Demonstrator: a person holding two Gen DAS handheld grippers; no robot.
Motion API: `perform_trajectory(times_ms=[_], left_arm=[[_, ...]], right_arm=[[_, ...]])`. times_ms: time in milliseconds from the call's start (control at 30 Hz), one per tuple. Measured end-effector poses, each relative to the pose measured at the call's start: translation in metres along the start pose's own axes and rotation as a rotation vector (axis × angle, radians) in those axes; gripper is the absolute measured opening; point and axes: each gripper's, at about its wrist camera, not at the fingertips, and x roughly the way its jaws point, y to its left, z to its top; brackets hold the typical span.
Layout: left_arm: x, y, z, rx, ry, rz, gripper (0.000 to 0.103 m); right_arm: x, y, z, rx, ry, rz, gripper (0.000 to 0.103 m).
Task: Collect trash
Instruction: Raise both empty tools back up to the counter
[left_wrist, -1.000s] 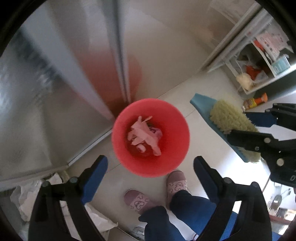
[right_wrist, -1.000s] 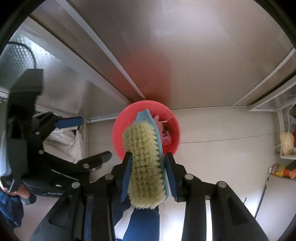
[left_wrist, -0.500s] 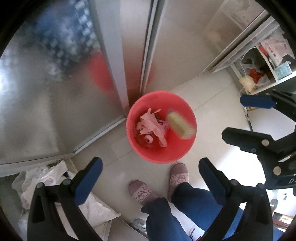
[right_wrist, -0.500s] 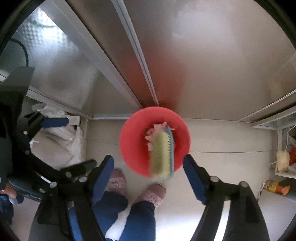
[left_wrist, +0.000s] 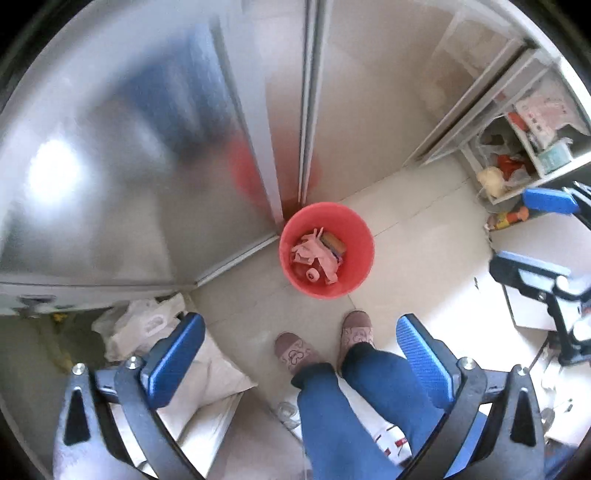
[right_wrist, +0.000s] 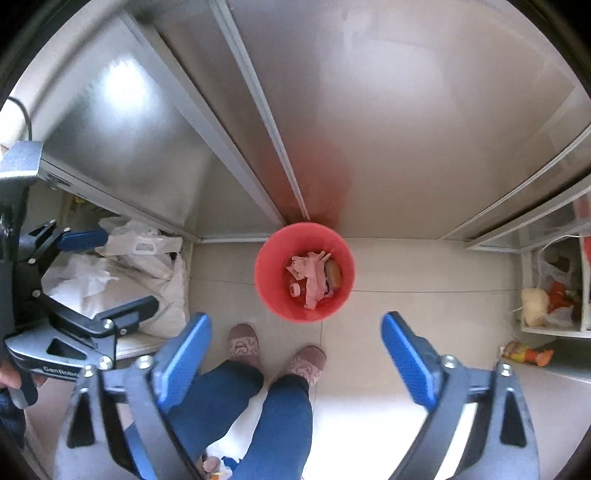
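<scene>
Blue-padded left gripper (left_wrist: 301, 345) points straight down, spread and empty; right gripper (right_wrist: 296, 343) opening, nothing between, above red bucket (right_wrist: 266, 291).

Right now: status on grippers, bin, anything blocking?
Left gripper open, nothing between fingers. Right gripper opening, nothing between fingers. Brush lies in red bin with pink scraps. Nothing blocking; person's shoes beside bin.
</scene>
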Motion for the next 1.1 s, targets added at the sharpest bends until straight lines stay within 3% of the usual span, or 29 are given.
perform_trajectory(times_ms=[233,433,633,733,1100], left_arm=[[-0.114,0.016,0.014,-0.053,-0.132,0.014,0.103],[-0.182,0.041,0.020,-0.090,-0.185,0.057,0.103],[-0.222,0.082,0.022,-0.151,-0.197,0.098,0.103],[-0.235,0.109,0.023,-0.229,-0.203,0.067,0.103],[-0.249,0.237,0.036,-0.378,-0.169,0.221,0.103]], right_arm=[[-0.096,0.026,0.028,-0.107,-0.091,0.025,0.102],[-0.145,0.049,0.062,-0.187,-0.148,0.082,0.102],[-0.168,0.094,0.098,-0.272,-0.211,0.130,0.102],[-0.175,0.114,0.124,-0.312,-0.223,0.146,0.102],[-0.158,0.188,0.222,-0.416,-0.190,0.158,0.102]])
